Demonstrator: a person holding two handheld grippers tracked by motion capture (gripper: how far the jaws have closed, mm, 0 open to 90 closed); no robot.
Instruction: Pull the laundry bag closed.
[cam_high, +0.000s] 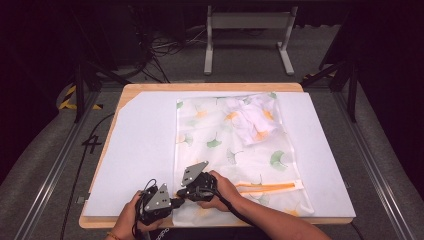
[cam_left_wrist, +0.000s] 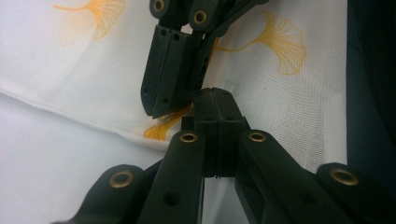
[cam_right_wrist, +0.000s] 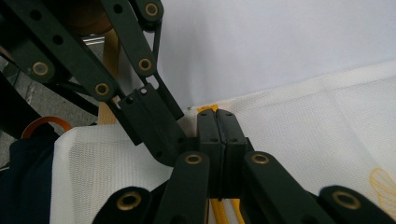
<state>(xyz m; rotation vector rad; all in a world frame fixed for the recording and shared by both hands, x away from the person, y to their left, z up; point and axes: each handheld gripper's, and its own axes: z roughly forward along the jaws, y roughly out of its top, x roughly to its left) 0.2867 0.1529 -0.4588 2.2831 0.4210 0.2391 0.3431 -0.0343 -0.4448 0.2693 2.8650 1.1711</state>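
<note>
At the near edge of the surface (cam_high: 140, 150), two hand-held grippers are brought tip to tip over the near left corner of a mesh laundry bag (cam_high: 235, 150). The left hand-held gripper (cam_high: 172, 202) is seen with its jaws pressed together; in its own view (cam_left_wrist: 215, 100) the closed tips sit on the bag's hem beside the orange end of the zipper, though whether fabric is pinched between them cannot be told. The right hand-held gripper (cam_high: 180, 192) is likewise pressed together – in its own view (cam_right_wrist: 218, 122) the closed tips rest right at the orange zipper (cam_high: 267, 187), with yellow-orange tape (cam_right_wrist: 215, 210) showing beneath the jaws; an actual grip on it cannot be confirmed.

The bag is a white, translucent mesh printed with ginkgo leaves in orange and green. It is laid flat on a white sheet, its zipper running along the near end, from the grippers off to the right. The bag stretches from the grippers toward the far edge of the surface. In its far right corner a crumpled white garment (cam_high: 255, 120) is seen through the mesh – well apart from both grippers.
</note>
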